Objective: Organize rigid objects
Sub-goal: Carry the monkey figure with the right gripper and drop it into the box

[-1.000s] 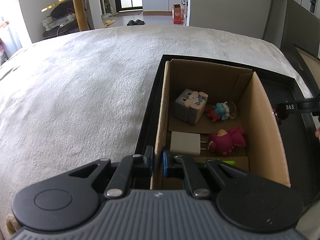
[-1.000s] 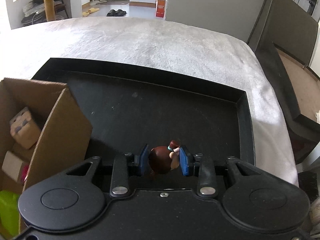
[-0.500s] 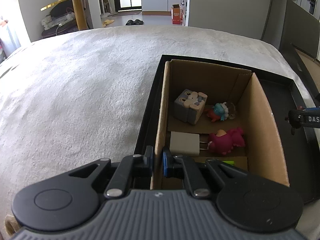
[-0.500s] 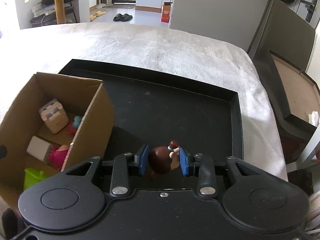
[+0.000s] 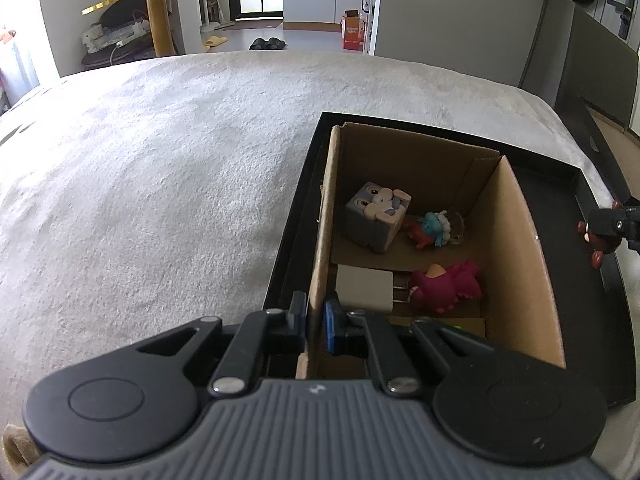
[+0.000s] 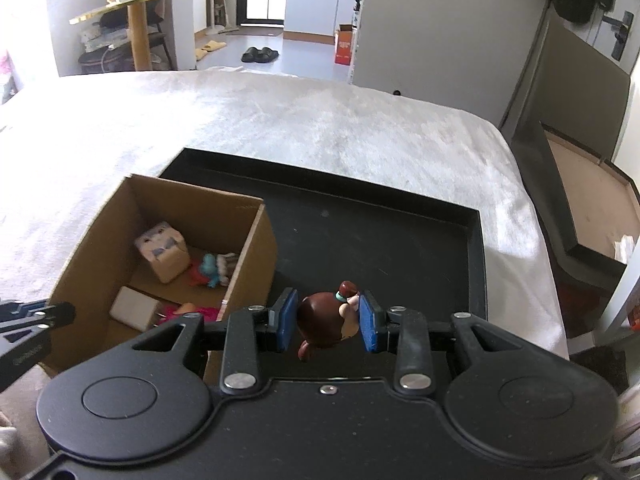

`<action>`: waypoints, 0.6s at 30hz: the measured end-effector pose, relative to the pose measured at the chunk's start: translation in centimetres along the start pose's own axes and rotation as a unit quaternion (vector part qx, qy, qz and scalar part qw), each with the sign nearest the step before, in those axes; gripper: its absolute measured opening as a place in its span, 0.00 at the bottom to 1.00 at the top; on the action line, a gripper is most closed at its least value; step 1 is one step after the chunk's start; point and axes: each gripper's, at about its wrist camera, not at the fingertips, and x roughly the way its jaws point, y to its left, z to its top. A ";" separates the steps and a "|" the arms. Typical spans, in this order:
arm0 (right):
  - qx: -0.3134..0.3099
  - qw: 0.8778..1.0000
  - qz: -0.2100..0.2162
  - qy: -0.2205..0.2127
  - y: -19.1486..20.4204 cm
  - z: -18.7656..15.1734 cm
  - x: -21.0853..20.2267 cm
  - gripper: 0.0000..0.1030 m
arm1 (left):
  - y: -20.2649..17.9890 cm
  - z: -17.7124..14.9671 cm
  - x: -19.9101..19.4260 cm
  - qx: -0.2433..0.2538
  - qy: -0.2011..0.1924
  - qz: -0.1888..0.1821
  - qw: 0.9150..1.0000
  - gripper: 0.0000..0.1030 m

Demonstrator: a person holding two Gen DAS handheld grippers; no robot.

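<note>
My right tongs [image 6: 327,323] are closed on a small brown round-headed figurine [image 6: 324,326] with a little topknot, holding it above the black shallow plastic tray [image 6: 476,256], just to the right of the open brown cardboard box [image 6: 250,256] that stands in the tray's left part. My left tongs [image 5: 314,322] are pinched tight on the box's near left wall [image 5: 322,240], steadying it. The grip on the figurine looks risky to me: the pads press a rounded, smooth head, so a tilt or a jolt could let it squirt out and drop onto the tray instead of into the box. The box's right wall stands between the figurine and the opening, and a low carry could clip that edge and, since the cardboard is light, shove or tip the box against my left hold. Inside lie a grey cube-shaped toy with a face [image 5: 376,220], a small teal and red figure [image 5: 434,230], a pink dinosaur-like figure [image 5: 448,286], a white plug adapter [image 5: 364,288] and a lime-green piece [image 5: 454,325], so a drop could knock them about. The green piece is almost wholly hidden by my left tongs' body, the box's near end is cut off, and the figurine's lower body is tucked behind my right tongs. All this rests on a pale fluffy bed cover [image 5: 160,180].
</note>
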 end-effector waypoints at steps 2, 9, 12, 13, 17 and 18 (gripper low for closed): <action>-0.002 1.000 0.003 -0.004 0.5 0.3 -0.4 0.32 | 0.0 0.0 0.0 -0.002 0.000 -0.001 1.000 0.08; -0.008 1.000 0.023 -0.013 2.0 1.3 -1.3 0.32 | 0.1 -0.1 -0.1 -0.003 -0.001 -0.002 1.000 0.08; -0.011 0.999 0.036 -0.017 2.8 1.7 -1.6 0.32 | 0.2 -0.2 0.0 -0.007 -0.001 -0.004 1.000 0.08; -0.013 0.999 0.041 -0.019 3.1 1.8 -1.7 0.32 | 0.2 -0.2 0.0 -0.009 -0.001 -0.004 1.000 0.08; -0.020 0.998 0.054 -0.025 4.2 2.4 -1.9 0.32 | 0.6 -0.3 0.1 -0.018 -0.001 -0.010 1.000 0.08; -0.021 0.998 0.059 -0.026 4.5 2.6 -1.9 0.32 | 0.6 -0.3 0.1 -0.018 -0.002 -0.011 1.000 0.08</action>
